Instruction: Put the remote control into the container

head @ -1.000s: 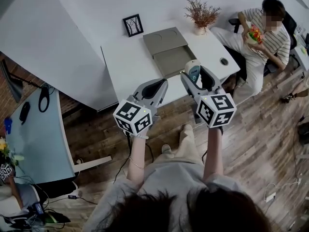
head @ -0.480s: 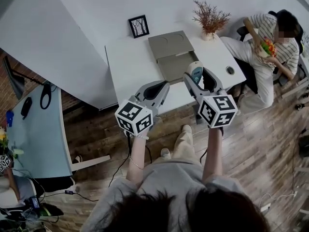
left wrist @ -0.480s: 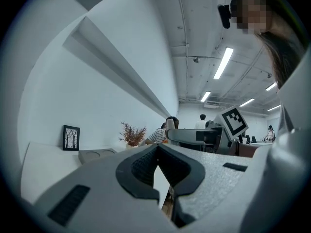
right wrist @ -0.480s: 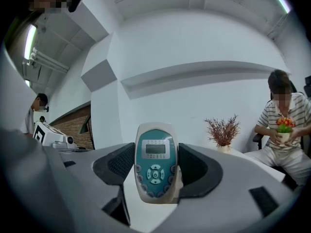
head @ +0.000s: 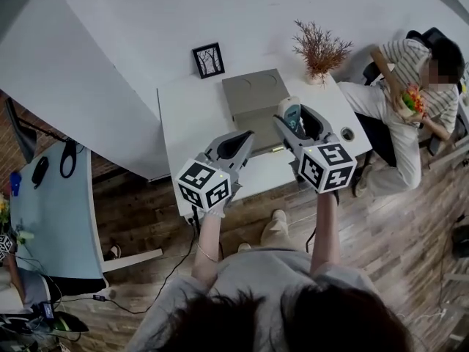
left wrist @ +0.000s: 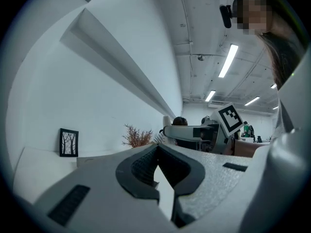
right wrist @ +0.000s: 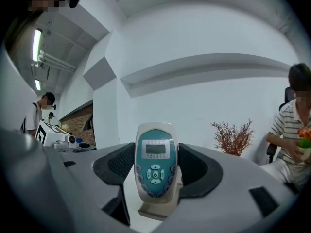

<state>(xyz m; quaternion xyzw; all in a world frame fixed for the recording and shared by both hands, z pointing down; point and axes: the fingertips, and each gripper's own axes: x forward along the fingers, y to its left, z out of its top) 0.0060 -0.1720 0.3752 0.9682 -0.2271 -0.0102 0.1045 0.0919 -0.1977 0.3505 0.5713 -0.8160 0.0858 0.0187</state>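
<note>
From here the right gripper [head: 297, 116] has its two black ribbed pads closed against the sides of the cream plastic remote control with a teal face [head: 292, 112], gripping it low on its body so that the upper part stands out beyond the fingertips. In the right gripper view the remote control [right wrist: 155, 161] is a smooth, rounded oblong with a small grey screen above a ring of round teal buttons. Its long axis runs straight up the frame, in line with the right gripper [right wrist: 155, 165], screen end farthest from the jaws and face turned to the camera. In the head view that screen end points toward the top of the frame, and the remote overlaps the right edge of the flat, matte grey-tan rectangular container [head: 249, 94], which lies at the centre of the smooth white table [head: 190, 116]. The left gripper [head: 239, 139], lower left of centre, holds nothing. In its own view the left gripper [left wrist: 155, 149] shows its textured black pads meeting at the tips, with only a thin wedge of white table showing behind them. A small black-framed picture [head: 208, 59] leans against the wall at the table's back edge, and a wispy reddish-brown dried plant [head: 320, 50] stands at the upper right. A seated person in a striped shirt [head: 410, 72] is at the far right.
</note>
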